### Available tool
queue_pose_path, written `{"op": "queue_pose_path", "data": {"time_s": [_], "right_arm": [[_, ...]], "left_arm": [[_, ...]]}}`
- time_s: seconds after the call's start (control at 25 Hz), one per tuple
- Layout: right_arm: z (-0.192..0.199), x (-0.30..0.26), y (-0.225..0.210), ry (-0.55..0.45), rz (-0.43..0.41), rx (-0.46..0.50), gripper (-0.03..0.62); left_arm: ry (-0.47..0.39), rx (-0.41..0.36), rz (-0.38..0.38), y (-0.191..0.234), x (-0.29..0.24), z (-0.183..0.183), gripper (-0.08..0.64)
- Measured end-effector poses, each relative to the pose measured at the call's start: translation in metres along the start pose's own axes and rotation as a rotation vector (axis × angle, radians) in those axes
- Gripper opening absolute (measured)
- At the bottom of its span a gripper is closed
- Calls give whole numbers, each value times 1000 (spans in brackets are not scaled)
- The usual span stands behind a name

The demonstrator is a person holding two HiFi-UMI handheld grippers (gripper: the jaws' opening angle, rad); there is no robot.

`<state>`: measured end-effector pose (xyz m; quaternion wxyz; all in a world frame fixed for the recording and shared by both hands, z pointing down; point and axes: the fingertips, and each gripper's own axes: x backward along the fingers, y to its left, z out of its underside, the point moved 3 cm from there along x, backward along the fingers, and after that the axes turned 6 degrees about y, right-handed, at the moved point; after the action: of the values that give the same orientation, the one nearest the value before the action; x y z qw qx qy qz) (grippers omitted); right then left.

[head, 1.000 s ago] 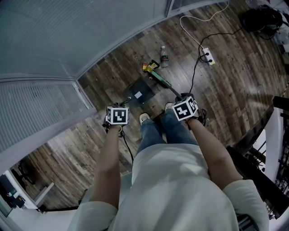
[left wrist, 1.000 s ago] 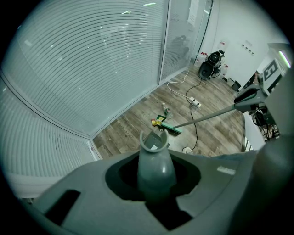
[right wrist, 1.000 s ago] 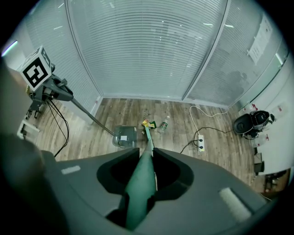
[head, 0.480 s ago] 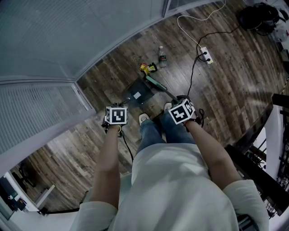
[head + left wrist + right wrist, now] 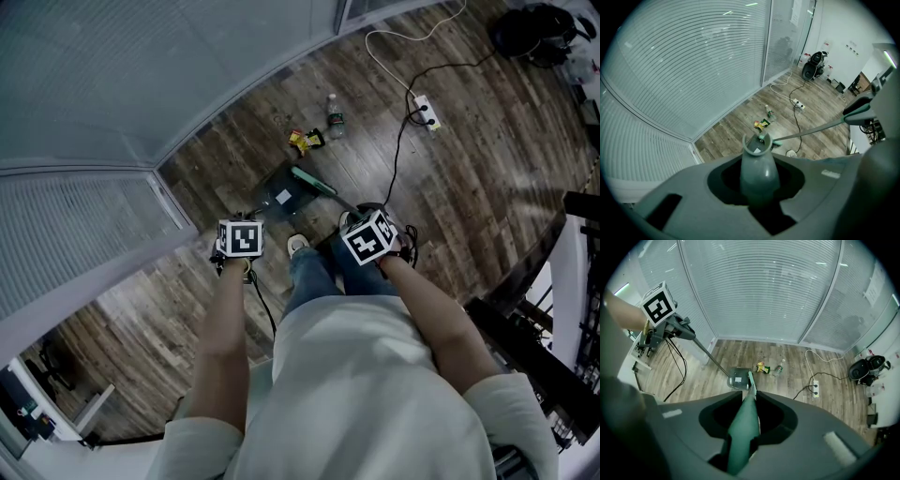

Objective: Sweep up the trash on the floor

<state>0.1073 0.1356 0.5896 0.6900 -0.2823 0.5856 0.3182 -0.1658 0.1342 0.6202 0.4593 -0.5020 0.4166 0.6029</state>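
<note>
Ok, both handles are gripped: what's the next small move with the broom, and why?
Probably reach the broom out past the wrapper and draw it back toward the dustpan. The wrapper and bottle lie on the floor beyond the pan; the broom head sits by the pan, short of them. Right tongs grip the broom handle, left tongs the dustpan handle.

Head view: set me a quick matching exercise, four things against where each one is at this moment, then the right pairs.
1 dustpan
2 broom
3 plastic bottle
4 power strip

A handle gripped in the right tongs
B lying beside the snack wrapper
C white, on the floor to the right of the plastic bottle
D handle gripped in the left tongs

Pairs: 1-D, 2-A, 3-B, 4-C
</note>
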Motion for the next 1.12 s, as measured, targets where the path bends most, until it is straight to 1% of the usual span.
{"op": "queue_pose_path", "data": {"time_s": [0.28, 0.52, 0.72, 0.92, 1.12], "right_arm": [[1, 5, 10, 2, -3, 30, 101], [2, 9, 15, -6, -16, 7, 101], [-2, 15, 24, -10, -24, 18, 101], [-3, 9, 41, -5, -68, -13, 101], [-7, 9, 51, -3, -62, -7, 101]], "left_arm": [[-3, -4, 0, 1, 0, -3, 91], [-1, -6, 2, 1, 0, -3, 91], [1, -5, 5, 3, 0, -1, 91], [-3, -3, 7, 5, 0, 0, 91], [-8, -3, 9, 7, 2, 4, 91]]}}
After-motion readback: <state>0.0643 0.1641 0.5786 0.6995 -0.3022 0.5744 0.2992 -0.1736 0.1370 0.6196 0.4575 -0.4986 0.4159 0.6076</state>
